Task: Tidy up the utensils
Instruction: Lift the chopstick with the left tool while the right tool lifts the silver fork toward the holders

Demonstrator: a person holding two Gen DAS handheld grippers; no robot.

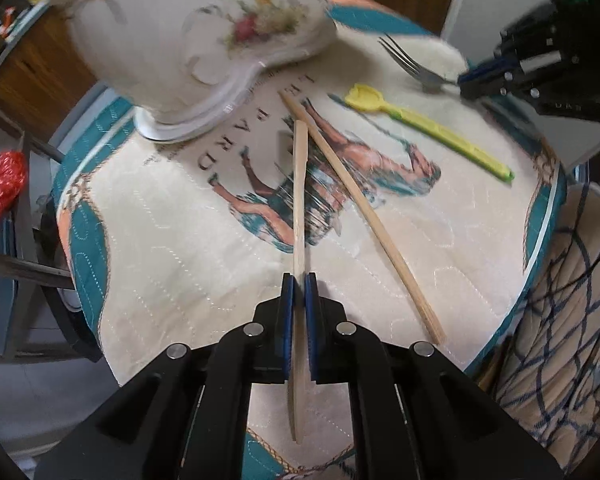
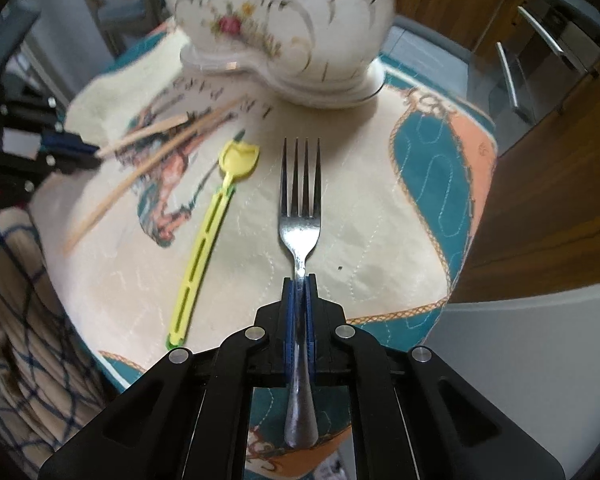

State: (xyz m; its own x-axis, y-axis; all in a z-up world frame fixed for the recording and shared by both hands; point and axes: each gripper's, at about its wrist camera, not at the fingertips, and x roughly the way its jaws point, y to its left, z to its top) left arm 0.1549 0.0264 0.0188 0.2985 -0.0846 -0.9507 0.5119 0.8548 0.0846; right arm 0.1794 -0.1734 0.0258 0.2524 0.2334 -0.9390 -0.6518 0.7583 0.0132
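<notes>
My left gripper (image 1: 299, 280) is shut on a wooden chopstick (image 1: 300, 200) that points away along the fingers. A second chopstick (image 1: 356, 208) lies slantwise on the quilted cloth (image 1: 172, 264) just to its right. My right gripper (image 2: 300, 280) is shut on the neck of a metal fork (image 2: 301, 200), tines pointing toward the white floral ceramic pot (image 2: 284, 20). A yellow plastic spoon (image 2: 212, 232) lies on the cloth left of the fork. In the left wrist view the right gripper (image 1: 466, 80) holds the fork (image 1: 404, 58) at the upper right, near the spoon (image 1: 420, 128) and the pot (image 1: 188, 40).
The cloth (image 2: 380, 200) covers a small round table whose edges drop off close on all sides. A person's checked sleeve (image 1: 560, 320) is at the right in the left wrist view. Wooden cabinets with metal handles (image 2: 540, 80) stand behind; a red bag (image 1: 0, 192) hangs at left.
</notes>
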